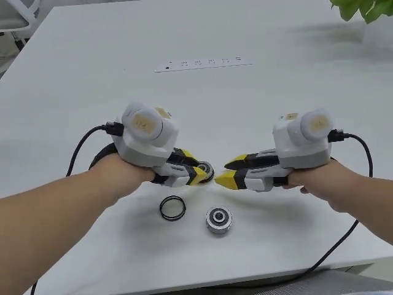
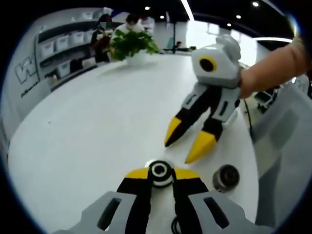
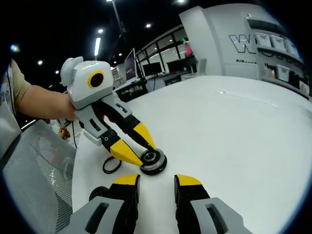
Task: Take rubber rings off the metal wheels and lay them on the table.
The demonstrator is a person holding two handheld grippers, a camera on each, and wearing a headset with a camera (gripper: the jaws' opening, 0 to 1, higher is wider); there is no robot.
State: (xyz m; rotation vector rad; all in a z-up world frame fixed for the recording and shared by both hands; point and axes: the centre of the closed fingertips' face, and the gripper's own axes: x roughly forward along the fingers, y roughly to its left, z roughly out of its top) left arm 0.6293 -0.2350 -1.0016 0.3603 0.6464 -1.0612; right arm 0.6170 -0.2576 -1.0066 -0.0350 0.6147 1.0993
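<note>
the left gripper (image 1: 199, 174) has a smooth white and pale grey shell, black jaws and pointed yellow tips. a black cable (image 1: 86, 138) leaves its rear, opposite the jaws. just right of the left gripper, the right gripper (image 1: 221, 173) wears the same colours, with a second black cable (image 1: 362, 145) at its rear. a beige short sleeve (image 3: 9, 80) covers the upper arm behind the left gripper.
</note>
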